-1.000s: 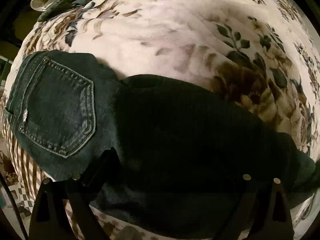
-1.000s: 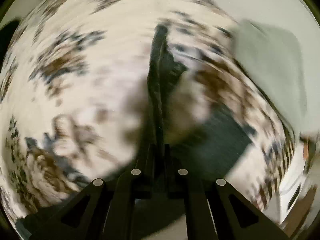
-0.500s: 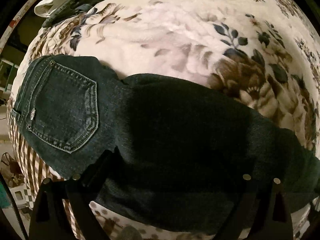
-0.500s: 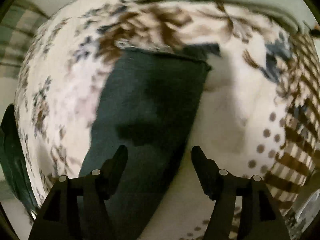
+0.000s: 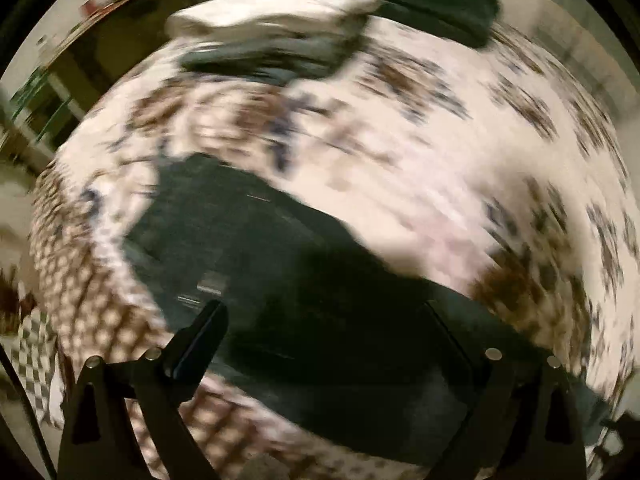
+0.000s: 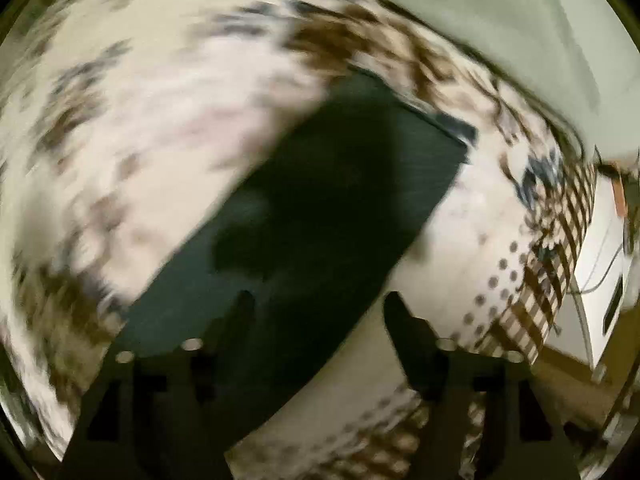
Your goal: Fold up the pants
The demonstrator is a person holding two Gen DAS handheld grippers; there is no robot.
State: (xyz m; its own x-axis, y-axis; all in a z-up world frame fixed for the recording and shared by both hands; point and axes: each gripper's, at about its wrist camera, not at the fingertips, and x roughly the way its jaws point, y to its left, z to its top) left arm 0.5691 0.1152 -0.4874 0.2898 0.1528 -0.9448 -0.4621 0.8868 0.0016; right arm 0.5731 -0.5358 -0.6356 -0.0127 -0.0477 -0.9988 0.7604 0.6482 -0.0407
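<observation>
Dark denim pants (image 5: 304, 280) lie flat on a floral bedspread (image 5: 420, 168), blurred by motion in both views. My left gripper (image 5: 324, 312) hangs above them with its jaws wide apart and nothing between the fingers. In the right wrist view one trouser leg (image 6: 320, 232) runs diagonally, its hem end toward the upper right. My right gripper (image 6: 320, 304) points down over that leg; its jaws are opening and nothing is pinched between them.
A pile of other clothes (image 5: 280, 40) lies at the far side of the bed. The bedspread's checked border (image 6: 552, 264) marks the bed edge, with a white appliance (image 6: 604, 256) beyond it. A pale wall (image 6: 520, 32) stands behind the bed.
My right gripper was shut on a fold of the pants and has opened, leaving the leg flat. My left gripper rose and swung away, so the pants look smaller.
</observation>
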